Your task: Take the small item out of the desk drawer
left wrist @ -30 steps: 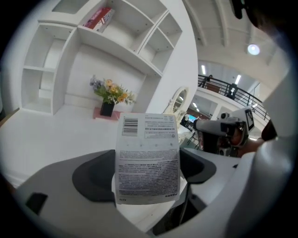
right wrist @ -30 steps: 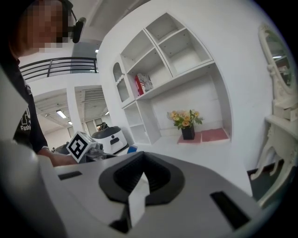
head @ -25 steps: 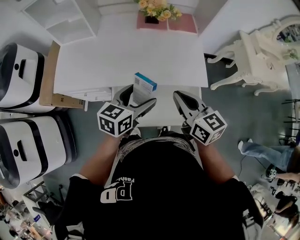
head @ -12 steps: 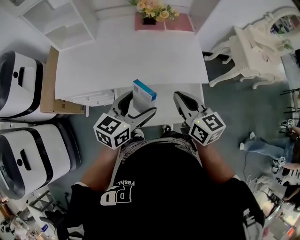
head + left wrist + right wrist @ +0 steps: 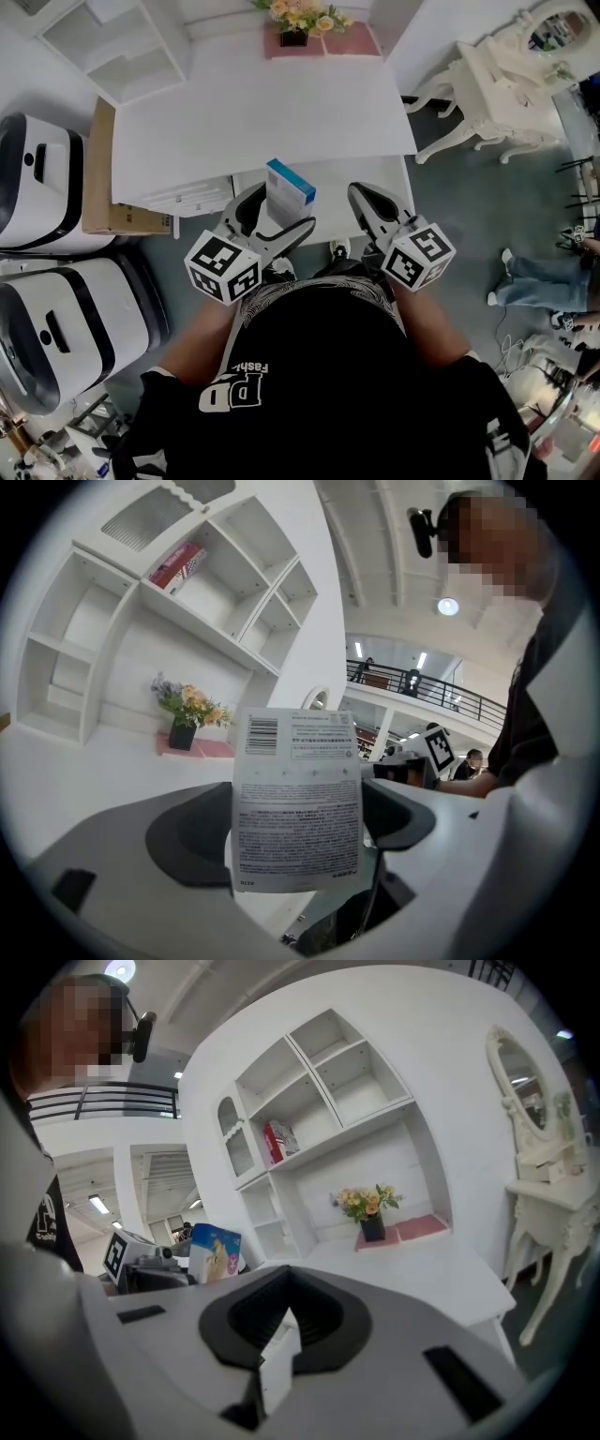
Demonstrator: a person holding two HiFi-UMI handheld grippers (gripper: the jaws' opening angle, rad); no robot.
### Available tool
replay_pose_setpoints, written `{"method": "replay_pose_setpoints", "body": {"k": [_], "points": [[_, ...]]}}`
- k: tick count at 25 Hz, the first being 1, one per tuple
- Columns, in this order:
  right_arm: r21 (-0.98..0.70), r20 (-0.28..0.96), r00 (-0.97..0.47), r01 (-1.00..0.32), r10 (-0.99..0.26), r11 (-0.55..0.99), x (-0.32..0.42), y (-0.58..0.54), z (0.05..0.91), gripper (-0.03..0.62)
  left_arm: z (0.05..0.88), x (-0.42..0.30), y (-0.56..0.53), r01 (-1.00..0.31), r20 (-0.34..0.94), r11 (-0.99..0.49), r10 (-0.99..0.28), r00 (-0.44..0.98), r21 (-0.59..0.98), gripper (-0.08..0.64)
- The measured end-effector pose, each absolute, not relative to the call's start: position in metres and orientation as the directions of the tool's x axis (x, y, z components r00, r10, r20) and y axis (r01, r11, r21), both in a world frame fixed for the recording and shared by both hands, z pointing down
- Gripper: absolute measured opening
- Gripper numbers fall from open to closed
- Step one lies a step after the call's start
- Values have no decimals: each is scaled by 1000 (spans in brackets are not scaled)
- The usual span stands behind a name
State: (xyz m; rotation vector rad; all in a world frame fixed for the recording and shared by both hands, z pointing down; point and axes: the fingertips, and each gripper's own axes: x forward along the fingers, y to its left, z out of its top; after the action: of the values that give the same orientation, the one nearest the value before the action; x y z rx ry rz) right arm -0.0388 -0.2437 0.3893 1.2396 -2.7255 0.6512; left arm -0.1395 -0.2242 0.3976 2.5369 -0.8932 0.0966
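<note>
Left tool [image 5: 272, 204] clamps the small box [image 5: 296, 799] between its jaws; the box stands upright, long axis vertical, barcode end up. Right tool [image 5: 373, 202], jaws together and empty, is level beside it, both pointing toward the tabletop [image 5: 262, 112].

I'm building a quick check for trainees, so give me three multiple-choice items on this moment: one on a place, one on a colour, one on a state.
1. Where do the flowers stand? A) floor B) far edge of the desk C) shelf
2. What colour is the small box at its top end? A) red B) green C) blue
3. The left gripper is: A) open, empty B) shut on the small box C) lying flat on the desk

Answers: 1 B, the head view shows them at the desk's back; 2 C, blue shows there; 3 B, its fingers clamp the box.
</note>
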Motion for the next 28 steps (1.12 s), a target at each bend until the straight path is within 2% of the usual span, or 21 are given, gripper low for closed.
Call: {"method": "replay_pose_setpoints", "body": {"k": [6,13,28], "points": [[-333,229,-683,-724,-693,604,-43,-229,386,8,395,-145,-220,-596,189,-684,-576,795,421,436],[-312,217,-717,-694,-663,649,-30,-223,377,8,385,-139,-210,-644,174,-642,-639,749,416,436],[-352,198,-826,-562,-528,749,45,-133,383,7,372,-55,-128,-720,158,-561,-734,661,409,436]]}}
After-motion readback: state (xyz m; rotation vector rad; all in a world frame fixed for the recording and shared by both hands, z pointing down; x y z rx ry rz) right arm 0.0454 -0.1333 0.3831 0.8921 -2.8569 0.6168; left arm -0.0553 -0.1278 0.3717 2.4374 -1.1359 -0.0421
